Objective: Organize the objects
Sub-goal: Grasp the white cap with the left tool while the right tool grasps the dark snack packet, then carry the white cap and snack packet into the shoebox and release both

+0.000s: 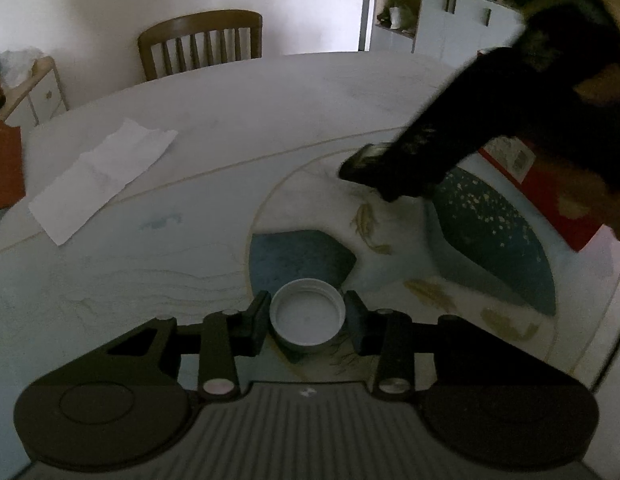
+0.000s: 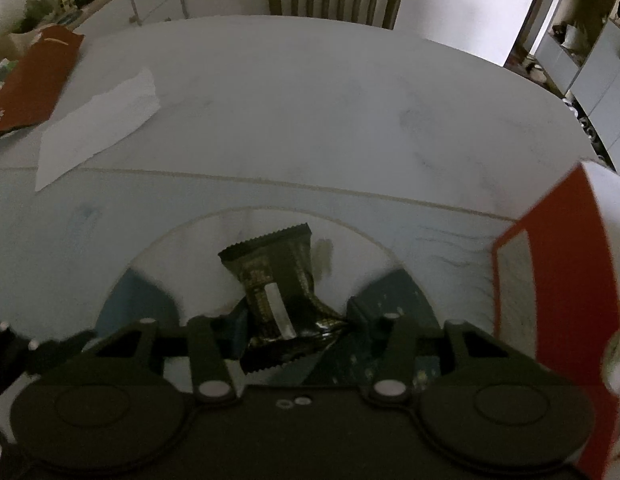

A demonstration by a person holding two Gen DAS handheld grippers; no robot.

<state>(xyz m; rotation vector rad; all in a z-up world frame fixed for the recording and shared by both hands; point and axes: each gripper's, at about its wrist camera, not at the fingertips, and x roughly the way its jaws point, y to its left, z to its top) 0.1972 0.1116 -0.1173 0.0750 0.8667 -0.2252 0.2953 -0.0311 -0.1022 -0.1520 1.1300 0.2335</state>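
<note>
Gripping a snack packet (image 2: 276, 280) in my right hand-held gripper (image 2: 296, 326), long axis pointing away; red box (image 2: 558, 280) just right; left hand-held gripper (image 1: 307, 316) clamps a lid (image 1: 307, 314).

I count one white cap (image 1: 307, 312), one dark snack packet (image 2: 279, 300), one sheet of white paper (image 1: 102, 178), one red box (image 2: 558, 312), one brown bag (image 2: 34, 84) and one wooden chair (image 1: 201, 42) on my feeds.
</note>
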